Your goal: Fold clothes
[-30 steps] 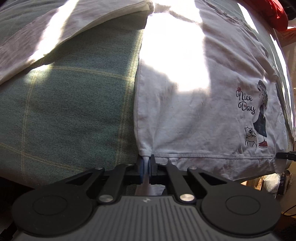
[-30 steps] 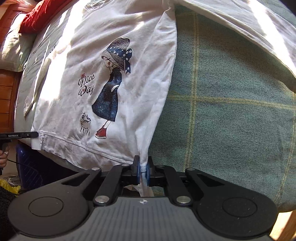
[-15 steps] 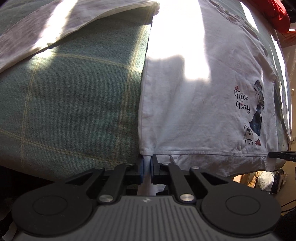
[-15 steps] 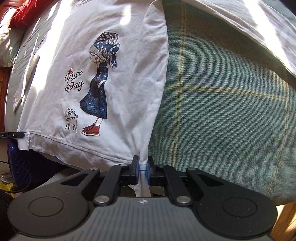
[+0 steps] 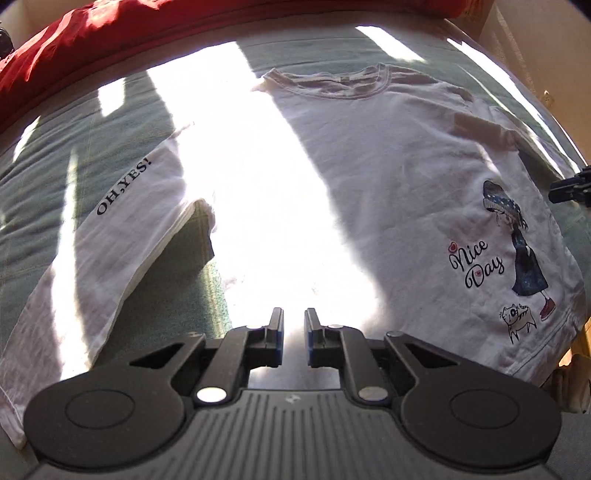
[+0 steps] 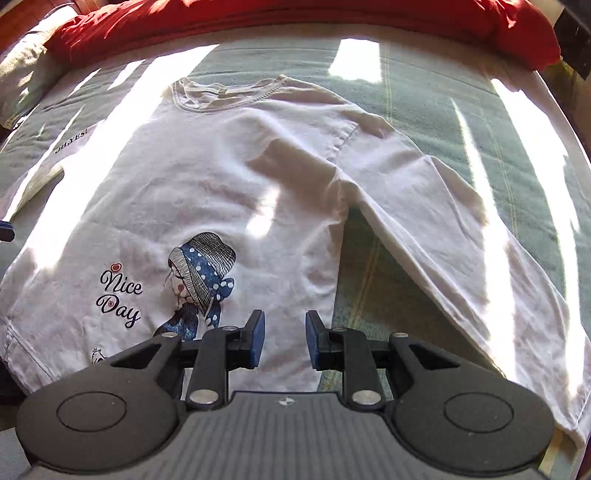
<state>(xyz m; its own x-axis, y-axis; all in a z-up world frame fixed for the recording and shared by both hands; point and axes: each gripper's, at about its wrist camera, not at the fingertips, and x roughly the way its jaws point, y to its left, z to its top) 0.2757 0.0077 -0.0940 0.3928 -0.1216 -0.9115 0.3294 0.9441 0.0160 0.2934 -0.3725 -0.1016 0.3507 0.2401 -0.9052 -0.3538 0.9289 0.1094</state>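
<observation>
Both grippers, left gripper and right gripper, spread, empty; white shirt hem hidden beneath.

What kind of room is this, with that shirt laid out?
Probably a bedroom. The white long-sleeved printed T-shirt lies spread on what looks like a bed with a green checked cover, red bedding is bunched along the far edge, and a pale pillow sits in the corner.

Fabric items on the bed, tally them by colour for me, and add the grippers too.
White: 1, the long-sleeved cotton T-shirt printed "Nice Day"
Red: 1, the bunched red cloth along the far edge
Green: 1, the checked green bedcover
Black: 2, the left gripper and right gripper
Total: 5
</observation>
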